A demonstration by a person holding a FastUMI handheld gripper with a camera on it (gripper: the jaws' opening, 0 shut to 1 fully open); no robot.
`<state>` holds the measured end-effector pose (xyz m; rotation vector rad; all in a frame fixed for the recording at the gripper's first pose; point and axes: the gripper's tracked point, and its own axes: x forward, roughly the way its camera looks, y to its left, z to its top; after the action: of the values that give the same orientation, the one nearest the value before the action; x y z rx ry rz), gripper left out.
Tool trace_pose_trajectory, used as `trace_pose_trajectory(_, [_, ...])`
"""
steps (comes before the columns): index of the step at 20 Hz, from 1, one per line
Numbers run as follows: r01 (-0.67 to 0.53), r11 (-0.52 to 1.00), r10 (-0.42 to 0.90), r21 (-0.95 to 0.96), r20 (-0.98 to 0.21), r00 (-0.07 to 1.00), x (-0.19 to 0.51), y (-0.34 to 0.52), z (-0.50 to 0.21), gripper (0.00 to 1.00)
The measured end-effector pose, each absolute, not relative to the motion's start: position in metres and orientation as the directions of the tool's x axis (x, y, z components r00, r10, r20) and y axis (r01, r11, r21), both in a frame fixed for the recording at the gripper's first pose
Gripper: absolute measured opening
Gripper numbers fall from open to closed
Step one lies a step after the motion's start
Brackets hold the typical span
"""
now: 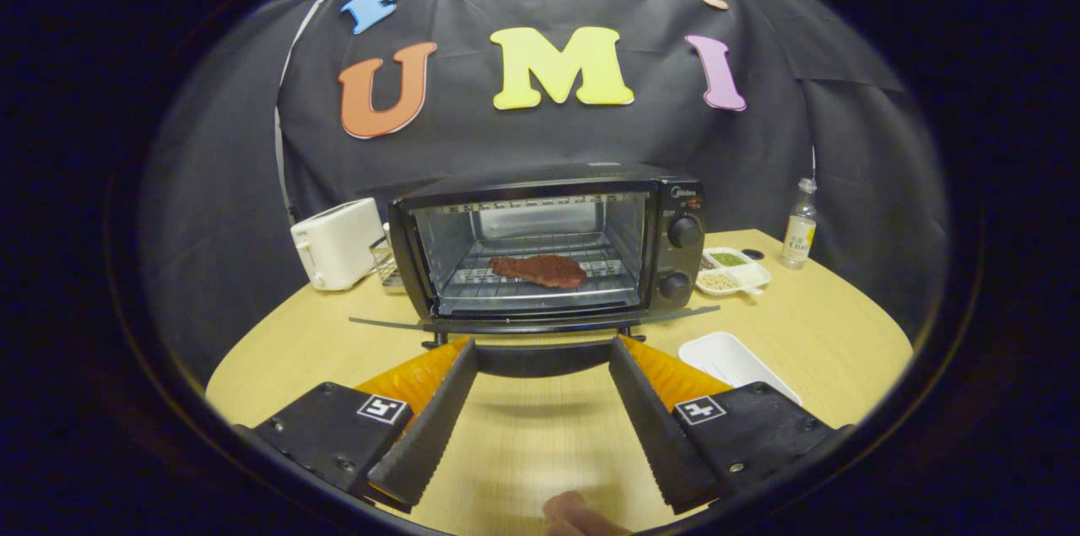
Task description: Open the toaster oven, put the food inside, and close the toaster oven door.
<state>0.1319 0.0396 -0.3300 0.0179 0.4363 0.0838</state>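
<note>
A round wooden table fills the lower half of the frame, and on it, at centre, stands the black toaster oven with its door dropped fully open and lying flat toward the camera. On the wire rack inside rests 1 flat, reddish-brown piece of food, so the loading step looks done and closing appears to be what remains. The gripper sits low at centre frame, its 2 black ribbed fingers spread wide apart and holding nothing, their tips just short of the door's dark front handle, which spans the gap between them. The door is likely rigid metal and glass, hinged at the bottom and fairly light; it would probably be best lifted from under that handle at mid-width, since an off-centre push could twist it or nudge the oven back. The 2 control knobs sit on the oven's right panel. Left of the oven stands a white toaster; right of it a divided dish and a small bottle. A white tray lies at lower right, beside the right finger. A fingertip shows at bottom centre.
</note>
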Motion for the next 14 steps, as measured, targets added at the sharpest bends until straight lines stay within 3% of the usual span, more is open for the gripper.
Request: trace_pose_trajectory(14, [-0.064, 0.998, 0.055, -0.02, -0.309, 0.95, 0.204, 0.024, -0.242, 1.0])
